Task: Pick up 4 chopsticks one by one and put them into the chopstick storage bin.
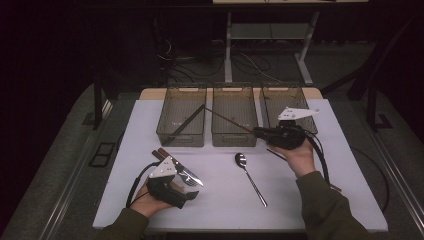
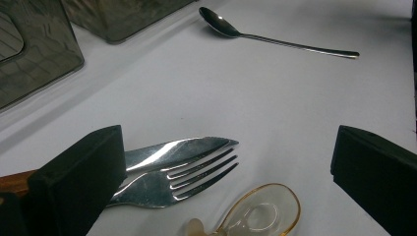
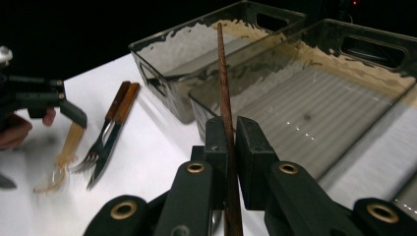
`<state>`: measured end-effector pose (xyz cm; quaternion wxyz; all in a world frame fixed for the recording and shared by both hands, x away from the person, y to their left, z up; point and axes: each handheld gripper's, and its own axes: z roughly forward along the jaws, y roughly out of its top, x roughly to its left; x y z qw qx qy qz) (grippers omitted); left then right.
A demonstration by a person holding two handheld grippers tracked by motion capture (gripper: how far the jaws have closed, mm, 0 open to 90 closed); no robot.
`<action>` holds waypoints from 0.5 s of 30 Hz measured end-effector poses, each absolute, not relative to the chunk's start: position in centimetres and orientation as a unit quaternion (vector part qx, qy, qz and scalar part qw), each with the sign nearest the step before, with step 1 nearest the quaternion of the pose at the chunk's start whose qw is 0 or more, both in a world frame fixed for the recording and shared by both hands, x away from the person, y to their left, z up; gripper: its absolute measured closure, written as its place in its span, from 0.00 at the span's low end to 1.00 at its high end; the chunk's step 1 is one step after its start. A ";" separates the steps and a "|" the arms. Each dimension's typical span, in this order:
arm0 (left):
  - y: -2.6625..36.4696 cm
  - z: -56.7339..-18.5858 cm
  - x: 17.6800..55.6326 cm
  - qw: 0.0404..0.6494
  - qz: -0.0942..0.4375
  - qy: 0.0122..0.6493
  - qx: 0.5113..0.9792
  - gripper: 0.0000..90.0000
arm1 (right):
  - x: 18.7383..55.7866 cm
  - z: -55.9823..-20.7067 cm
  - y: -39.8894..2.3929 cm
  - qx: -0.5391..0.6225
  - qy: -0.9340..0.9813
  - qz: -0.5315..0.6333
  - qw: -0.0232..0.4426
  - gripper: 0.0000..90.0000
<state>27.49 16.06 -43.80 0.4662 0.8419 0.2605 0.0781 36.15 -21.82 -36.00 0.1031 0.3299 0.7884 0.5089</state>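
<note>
Chopstick clamped between right gripper jaws, tip out ahead over middle bin. Step: carrying to drop. Next likely: pick bin, tilt down, release. Left gripper wide open, empty, fork and knife between jaws.

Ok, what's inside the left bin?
One chopstick lies slantwise on the floor of the left bin; nothing else shows through the clear walls. The near corners are dim, so small items there could go unseen.
</note>
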 end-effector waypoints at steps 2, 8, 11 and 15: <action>16.1 -43.8 27.5 0.467 0.077 0.262 0.841 0.00 | 36.5 -35.8 -21.1 0.328 0.790 0.507 0.103 0.93; 16.0 -43.7 27.4 0.468 0.077 0.259 0.841 0.00 | 37.7 -35.5 -19.1 0.328 0.794 0.500 0.108 0.93; 16.0 -43.7 27.4 0.469 0.077 0.259 0.841 0.00 | 38.3 -35.5 -18.2 0.335 0.795 0.494 0.109 0.93; 16.0 -43.8 27.4 0.469 0.076 0.259 0.841 0.00 | 39.1 -35.5 -17.3 0.345 0.792 0.492 0.110 0.93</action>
